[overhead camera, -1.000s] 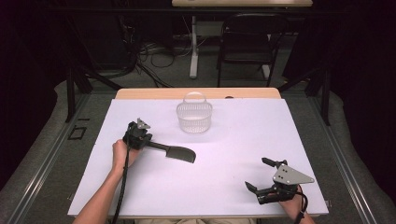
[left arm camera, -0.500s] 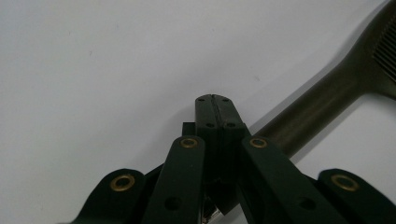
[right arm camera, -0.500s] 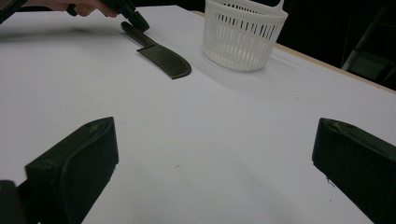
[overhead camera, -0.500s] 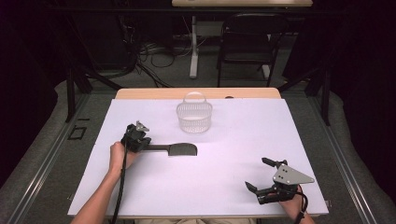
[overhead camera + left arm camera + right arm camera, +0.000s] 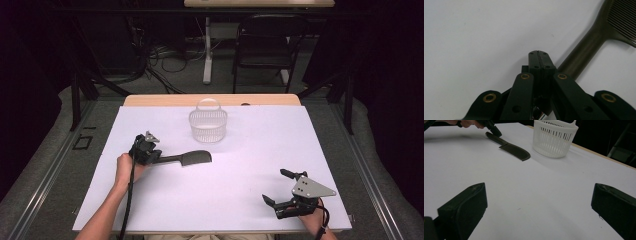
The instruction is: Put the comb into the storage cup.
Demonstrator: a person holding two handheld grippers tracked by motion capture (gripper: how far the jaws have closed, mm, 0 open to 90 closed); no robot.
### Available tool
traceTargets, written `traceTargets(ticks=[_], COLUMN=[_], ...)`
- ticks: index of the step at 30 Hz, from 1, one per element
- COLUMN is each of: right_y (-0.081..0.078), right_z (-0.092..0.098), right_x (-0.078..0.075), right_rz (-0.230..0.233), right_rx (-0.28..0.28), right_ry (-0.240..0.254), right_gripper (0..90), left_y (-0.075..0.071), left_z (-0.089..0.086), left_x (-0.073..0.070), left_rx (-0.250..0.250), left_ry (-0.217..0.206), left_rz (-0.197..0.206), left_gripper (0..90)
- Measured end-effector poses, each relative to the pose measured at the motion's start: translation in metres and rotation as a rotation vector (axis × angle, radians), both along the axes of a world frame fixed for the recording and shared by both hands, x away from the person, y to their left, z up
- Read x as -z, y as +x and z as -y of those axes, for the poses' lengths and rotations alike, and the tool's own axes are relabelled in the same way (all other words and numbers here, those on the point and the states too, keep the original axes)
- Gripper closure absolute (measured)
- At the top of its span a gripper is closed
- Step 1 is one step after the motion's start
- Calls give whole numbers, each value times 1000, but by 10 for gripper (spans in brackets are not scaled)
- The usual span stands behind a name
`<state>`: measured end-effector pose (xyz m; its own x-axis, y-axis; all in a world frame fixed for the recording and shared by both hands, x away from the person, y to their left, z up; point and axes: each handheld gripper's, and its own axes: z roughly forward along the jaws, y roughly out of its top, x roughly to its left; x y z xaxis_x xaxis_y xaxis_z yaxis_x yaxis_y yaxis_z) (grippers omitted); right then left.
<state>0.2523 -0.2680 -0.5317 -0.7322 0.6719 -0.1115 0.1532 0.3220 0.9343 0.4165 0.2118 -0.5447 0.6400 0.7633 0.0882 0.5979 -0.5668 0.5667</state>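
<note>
Beyond the white table (image 5: 250, 200), a dark folding chair (image 5: 264, 50) stands on grey floor (image 5: 45, 165) beside tangled cables (image 5: 165, 55).

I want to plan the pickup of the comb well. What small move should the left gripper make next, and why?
Probably open the left gripper and set it around the handle of the black comb. Its jaws are shut pad against pad, and the handle runs beside them on the table, not clearly between them. The white basket stands apart, farther back.
</note>
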Motion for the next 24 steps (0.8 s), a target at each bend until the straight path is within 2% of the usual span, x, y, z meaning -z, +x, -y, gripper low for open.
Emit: traceTargets(ticks=[13,19,23,24], right_y=[0,1,1,1], right_z=[0,-1,-1,-1], right_x=[0,0,1,1], right_rz=[0,-2,-3,-3], right_rx=[-7,-2,-3,-2], right_ry=[-1,-1,-1,-1], right_gripper=[0,0,0,0], left_y=[-3,-5,-7,-7], left_z=[0,1,0,-1], left_x=[-1,-2,-6,-8], left_rx=[17,15,25,27], left_ry=[7,10,-3,-4], left_rz=[-23,-2,31,45], left_gripper=[900,895,805,758])
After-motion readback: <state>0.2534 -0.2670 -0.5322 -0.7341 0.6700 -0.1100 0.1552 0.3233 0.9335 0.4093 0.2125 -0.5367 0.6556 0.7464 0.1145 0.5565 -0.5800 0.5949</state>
